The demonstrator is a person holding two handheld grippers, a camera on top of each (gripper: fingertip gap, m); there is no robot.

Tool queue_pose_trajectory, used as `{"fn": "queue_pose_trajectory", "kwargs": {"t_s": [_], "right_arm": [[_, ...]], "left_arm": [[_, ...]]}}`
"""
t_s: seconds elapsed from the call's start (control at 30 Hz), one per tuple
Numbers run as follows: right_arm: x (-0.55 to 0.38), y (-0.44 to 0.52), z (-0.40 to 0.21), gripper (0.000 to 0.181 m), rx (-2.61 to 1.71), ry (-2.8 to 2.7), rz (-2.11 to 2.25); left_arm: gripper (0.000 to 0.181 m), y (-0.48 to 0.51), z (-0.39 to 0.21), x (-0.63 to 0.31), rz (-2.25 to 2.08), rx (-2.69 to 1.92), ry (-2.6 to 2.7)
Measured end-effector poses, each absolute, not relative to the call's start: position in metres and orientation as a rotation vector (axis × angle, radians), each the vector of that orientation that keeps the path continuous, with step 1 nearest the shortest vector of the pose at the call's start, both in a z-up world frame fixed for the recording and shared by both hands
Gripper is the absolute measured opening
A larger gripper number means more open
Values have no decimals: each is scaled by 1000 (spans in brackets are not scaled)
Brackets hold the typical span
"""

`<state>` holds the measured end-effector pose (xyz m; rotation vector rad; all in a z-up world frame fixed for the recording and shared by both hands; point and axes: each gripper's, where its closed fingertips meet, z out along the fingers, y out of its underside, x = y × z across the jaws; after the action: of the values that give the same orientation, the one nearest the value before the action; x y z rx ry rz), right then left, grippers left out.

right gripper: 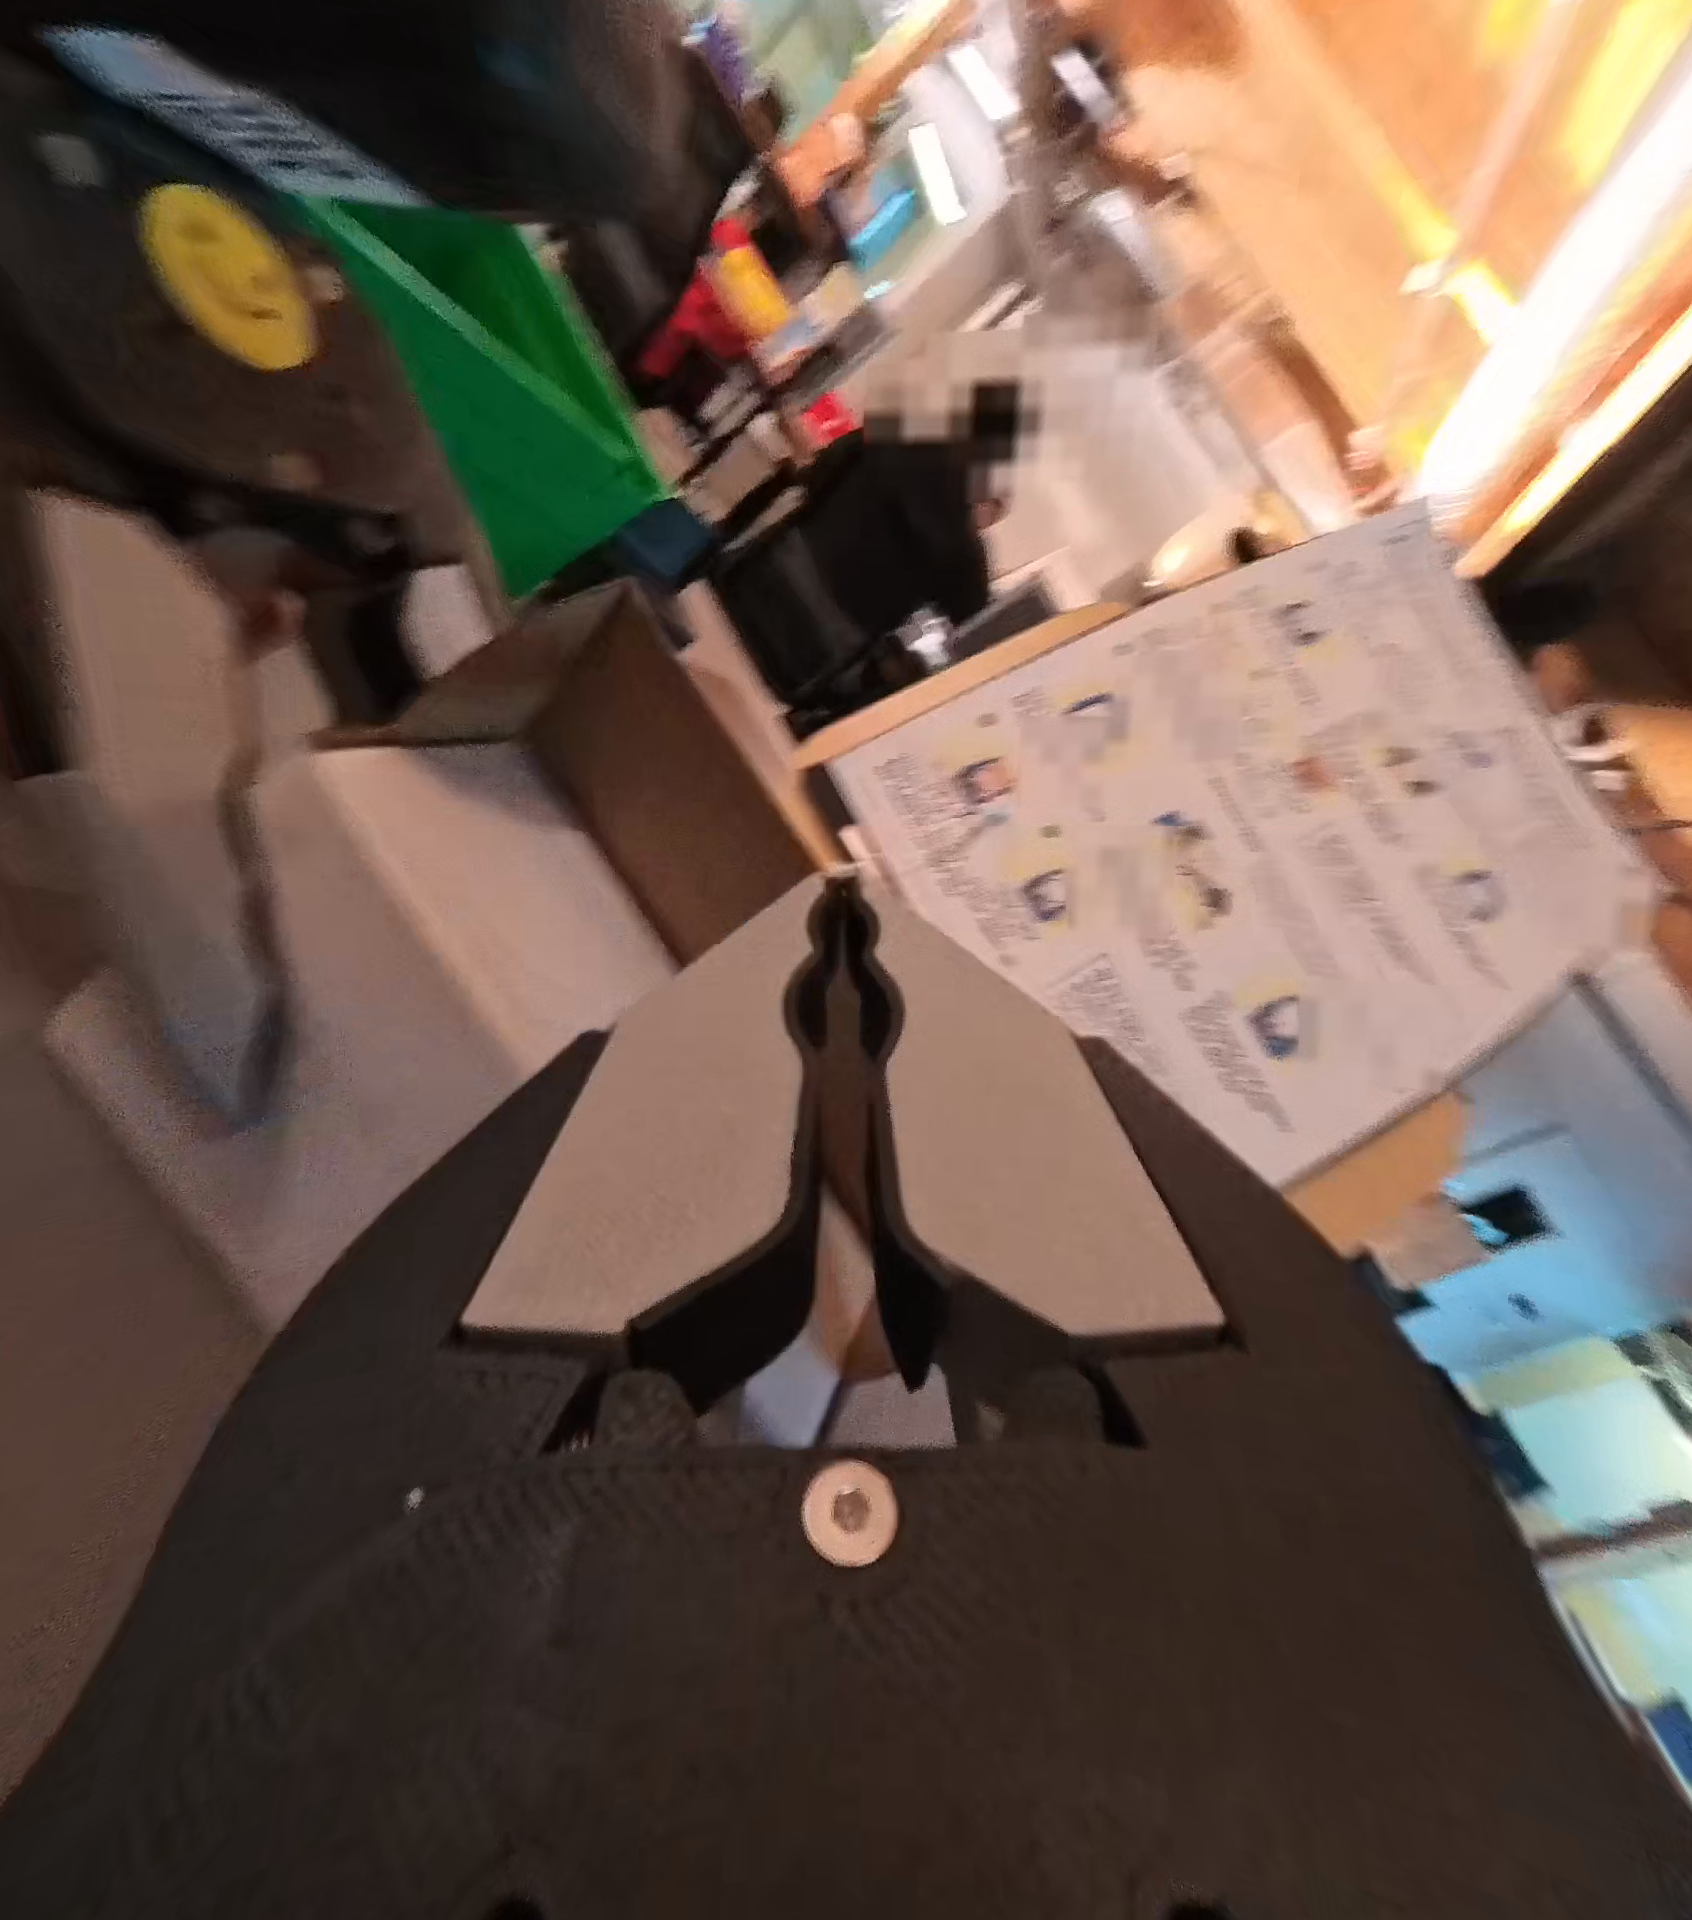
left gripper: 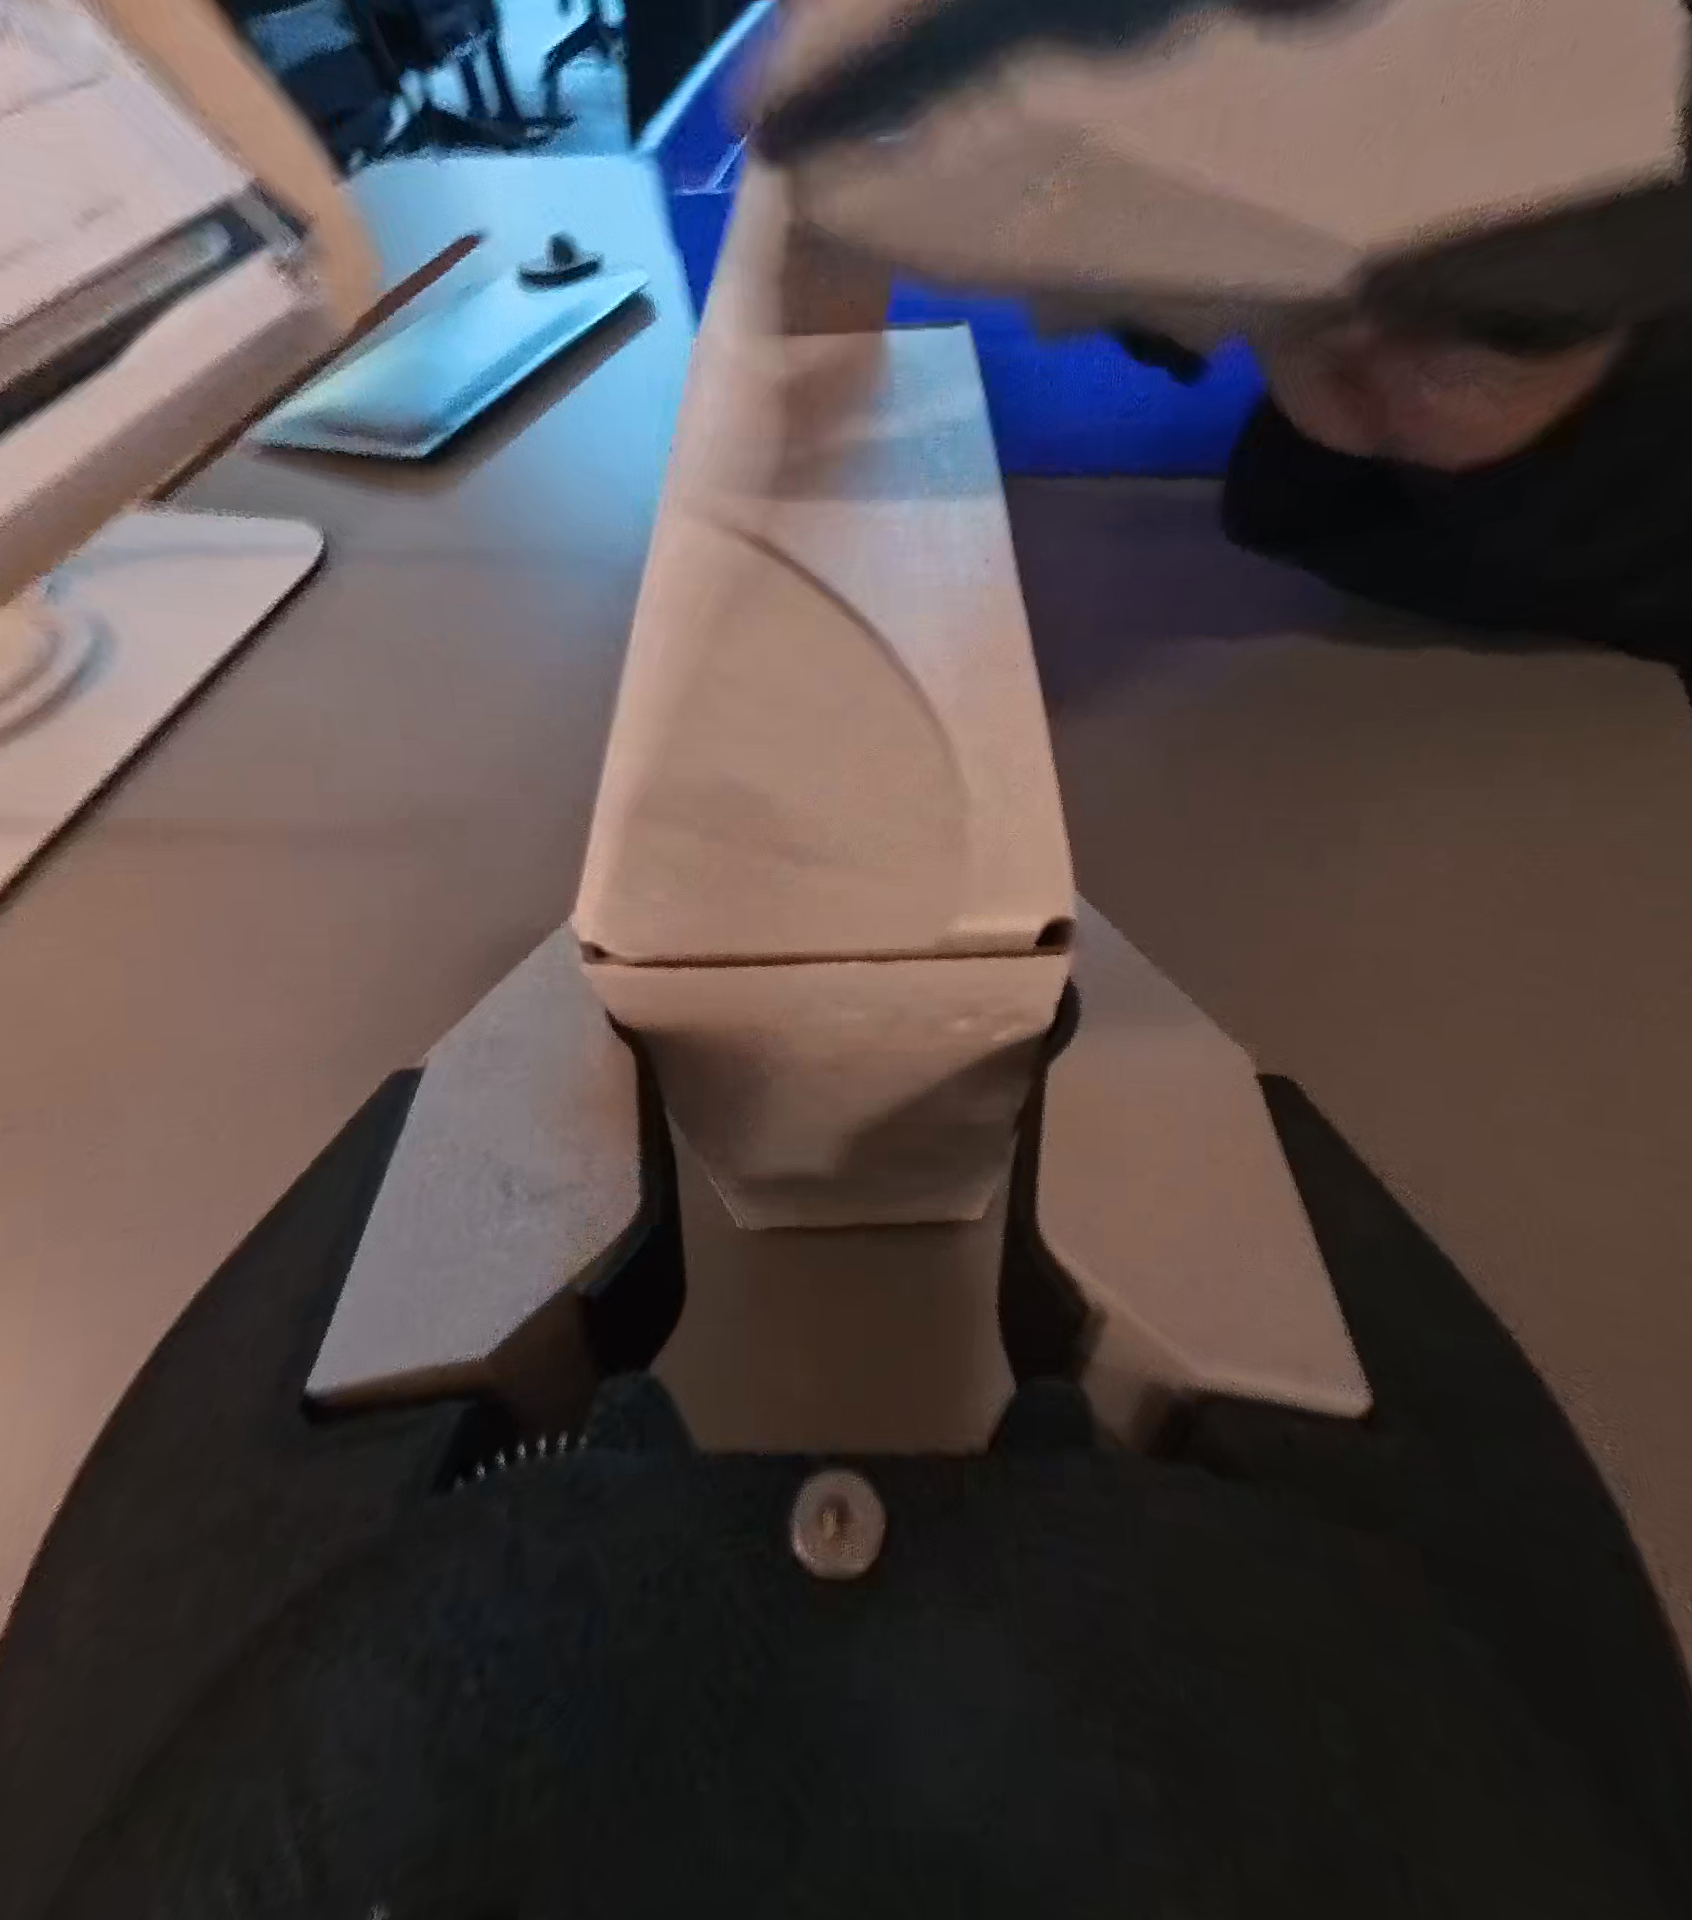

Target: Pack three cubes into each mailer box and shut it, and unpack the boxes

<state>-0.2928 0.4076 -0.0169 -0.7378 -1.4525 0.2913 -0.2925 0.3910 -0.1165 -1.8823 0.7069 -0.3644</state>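
Table (left gripper: 1341,935): brown, carried the box; a monitor base (left gripper: 42,707) stood to the box's left, a blue bin (left gripper: 1081,395) beyond its far end.
Box (left gripper: 821,707): narrow cardboard mailer, lid apparently down, extending away from the left gripper; near end held between the fingers.
Left gripper (left gripper: 837,1122): pinching the box's near end flap, which looked creased.
Right gripper (right gripper: 847,894): fingers pressed together, empty, aimed at the room and tilted; in the left view a blurred shape above the box's far end was probably this gripper.
Risk: the pinched flap could crush or tear under a hard grip; a push at the far end could pivot the box out of the hold.
Hidden: cubes not visible, so contents unknown; far end of the box blurred; contact there cannot be told; other boxes not seen.
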Motion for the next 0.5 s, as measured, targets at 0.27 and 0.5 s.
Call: {"fn": "queue_pose_trajectory", "kwargs": {"t_s": [0.27,0.5], "right_arm": [[-274,441,5,0,-854,-1275,368],[-279,437,0,0,-848,-1299,342]], "left_arm": [[74,386,-116,-262,-459,-1850,766],[74,386,-117,-263,-455,-1850,769]]}}
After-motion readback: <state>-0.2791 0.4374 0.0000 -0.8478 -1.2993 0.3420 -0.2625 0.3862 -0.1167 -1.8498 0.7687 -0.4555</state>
